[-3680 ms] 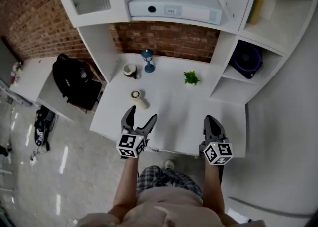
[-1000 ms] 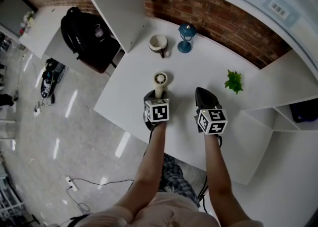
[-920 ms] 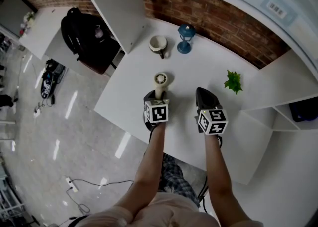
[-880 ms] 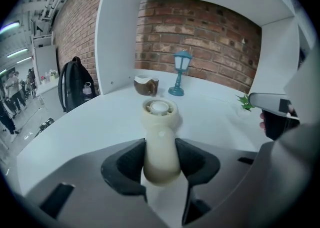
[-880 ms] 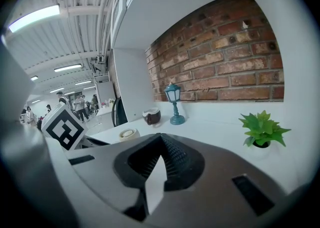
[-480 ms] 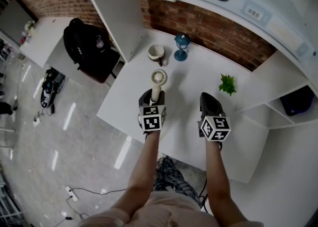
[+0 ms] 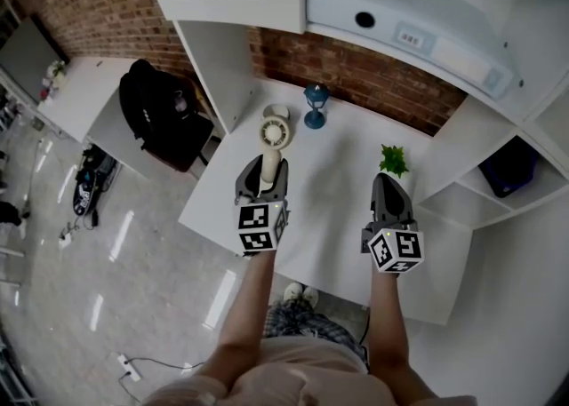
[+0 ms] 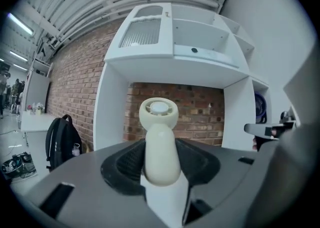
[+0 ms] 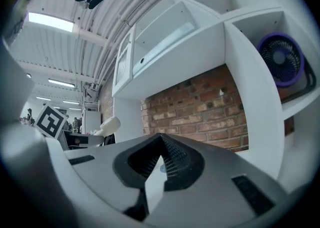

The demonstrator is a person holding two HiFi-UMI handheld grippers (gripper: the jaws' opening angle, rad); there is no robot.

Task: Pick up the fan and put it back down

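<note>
Presently lifting: left gripper (image 7: 260,180) clamped on the fan (image 7: 274,128) handle, over the tabletop (image 7: 331,218) near its left edge; right gripper (image 7: 388,189) closed, empty. Next: lower upright, release.

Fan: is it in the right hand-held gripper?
No, the fan is clamped by its handle in the left hand-held gripper; the right hand-held gripper is shut and empty.

My dark grey left tongs (image 7: 261,175) and right tongs (image 7: 386,184) each carry a white cube (image 7: 260,226) with black square markers; I wear a beige top (image 7: 293,379), checked shorts (image 7: 300,329) and pale shoes (image 7: 300,292).
</note>
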